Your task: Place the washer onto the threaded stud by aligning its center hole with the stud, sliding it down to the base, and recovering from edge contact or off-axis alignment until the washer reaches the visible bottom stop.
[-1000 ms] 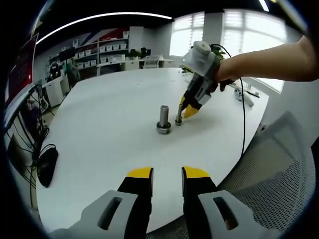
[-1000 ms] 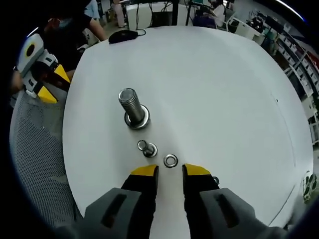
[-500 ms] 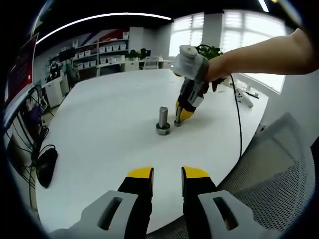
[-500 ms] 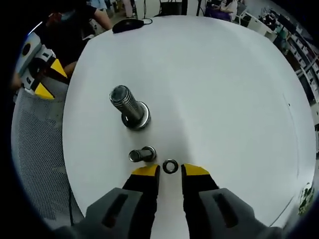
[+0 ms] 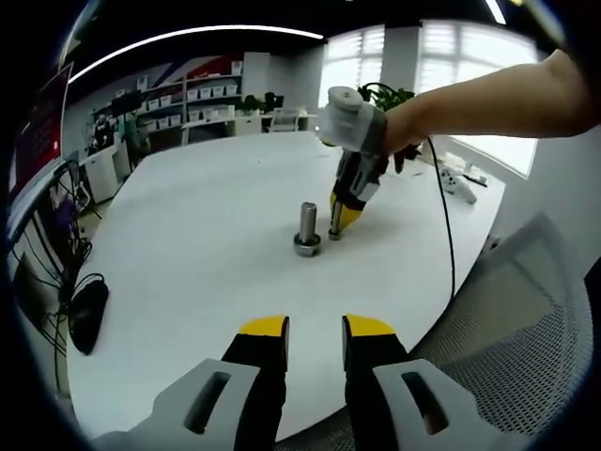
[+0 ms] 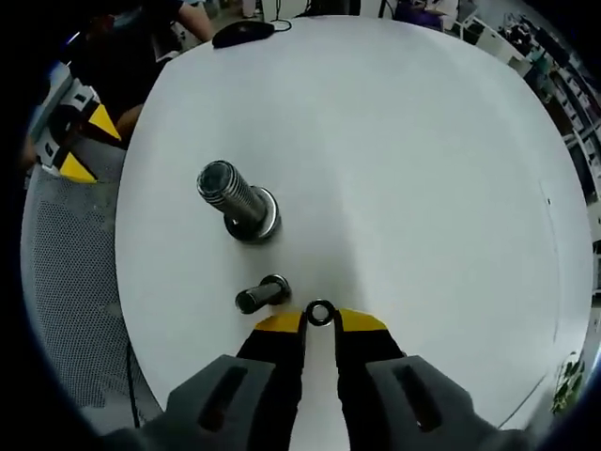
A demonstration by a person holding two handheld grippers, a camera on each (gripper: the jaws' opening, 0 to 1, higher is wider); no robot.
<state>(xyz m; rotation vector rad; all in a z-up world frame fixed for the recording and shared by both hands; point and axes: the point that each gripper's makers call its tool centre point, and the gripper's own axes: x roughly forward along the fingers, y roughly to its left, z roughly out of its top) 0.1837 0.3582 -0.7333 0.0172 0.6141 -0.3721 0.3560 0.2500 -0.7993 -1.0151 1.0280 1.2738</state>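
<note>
In the right gripper view a small steel washer (image 6: 320, 304) lies flat on the white table (image 6: 423, 169), right at the tips of my right gripper (image 6: 320, 321). The jaws stand open, one close on each side of the washer. The large threaded stud (image 6: 232, 195) stands on its wide base up and to the left, and a smaller bolt (image 6: 261, 294) is beside the jaws. In the left gripper view the stud (image 5: 308, 225) and small bolt (image 5: 335, 221) stand mid-table, with the right gripper (image 5: 340, 218) pointing down beside them. My left gripper (image 5: 315, 329) is open and empty near the table edge.
A mesh chair (image 6: 66, 310) stands at the table's edge, where the left gripper (image 6: 75, 146) hovers. A computer mouse (image 6: 246, 31) lies at the far side. A person's arm (image 5: 488, 108) holds the right gripper, its cable (image 5: 449, 225) trailing over the table. A second mouse (image 5: 87, 315) lies left.
My right gripper has come down and forward, so the washer now sits between its tips, and its jaws have narrowed slightly. The left gripper has held still.
</note>
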